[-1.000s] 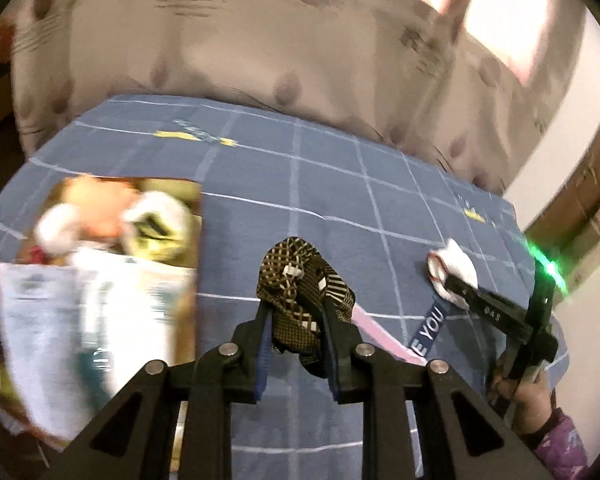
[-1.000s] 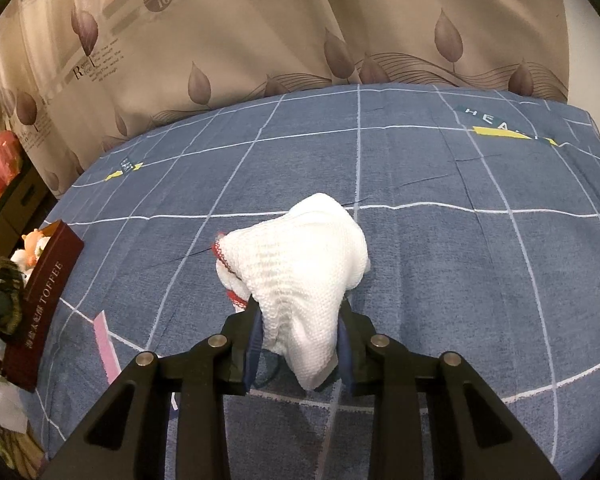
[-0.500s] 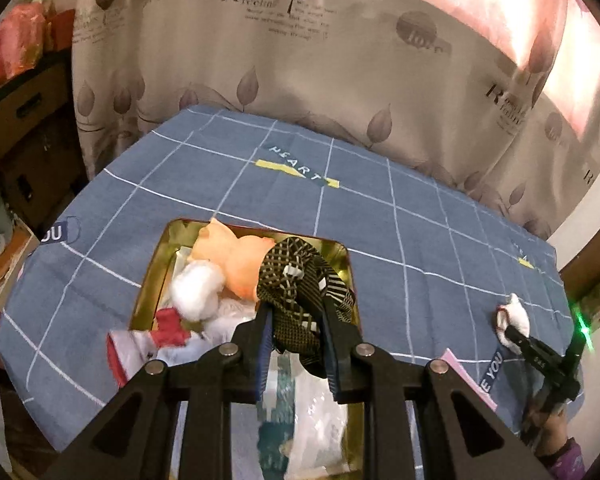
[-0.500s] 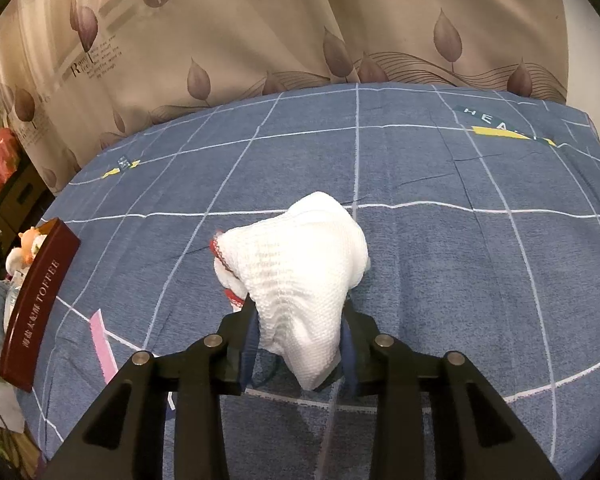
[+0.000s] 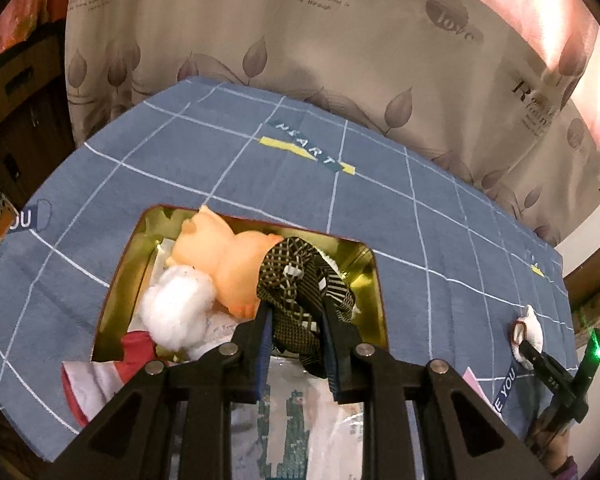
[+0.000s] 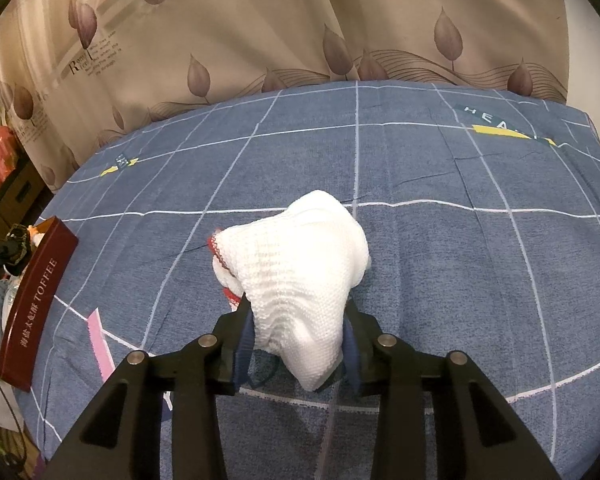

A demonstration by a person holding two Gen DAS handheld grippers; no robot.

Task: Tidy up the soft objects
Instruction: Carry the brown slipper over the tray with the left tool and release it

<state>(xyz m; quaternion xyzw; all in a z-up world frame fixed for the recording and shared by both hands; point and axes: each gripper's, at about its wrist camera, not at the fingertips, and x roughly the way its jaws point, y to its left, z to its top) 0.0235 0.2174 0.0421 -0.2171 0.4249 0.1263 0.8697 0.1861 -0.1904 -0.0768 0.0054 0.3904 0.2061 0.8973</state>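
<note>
My left gripper (image 5: pixel 296 312) is shut on a dark patterned cloth (image 5: pixel 304 280) and holds it over an open gold-lined tin box (image 5: pixel 368 272). The box holds an orange plush toy (image 5: pixel 220 256), a white cotton ball (image 5: pixel 176 308) and a red and white cloth (image 5: pixel 96 376). My right gripper (image 6: pixel 298 320) is shut on a white knitted sock with a red trim (image 6: pixel 296 256), which rests on the blue checked bedsheet (image 6: pixel 440 208). That gripper and sock also show in the left wrist view (image 5: pixel 528 332) at the far right.
The box's dark red "TOFFEE" side (image 6: pixel 36 300) stands at the left of the right wrist view. A leaf-print curtain (image 5: pixel 340 48) hangs behind the bed. Wooden furniture (image 5: pixel 20 112) and clutter sit beyond the left edge. A pink strip (image 6: pixel 98 344) lies on the sheet.
My left gripper has swung left with the patterned cloth, from over the bare sheet to over the box, and come closer to it. The right gripper and sock have barely moved.
</note>
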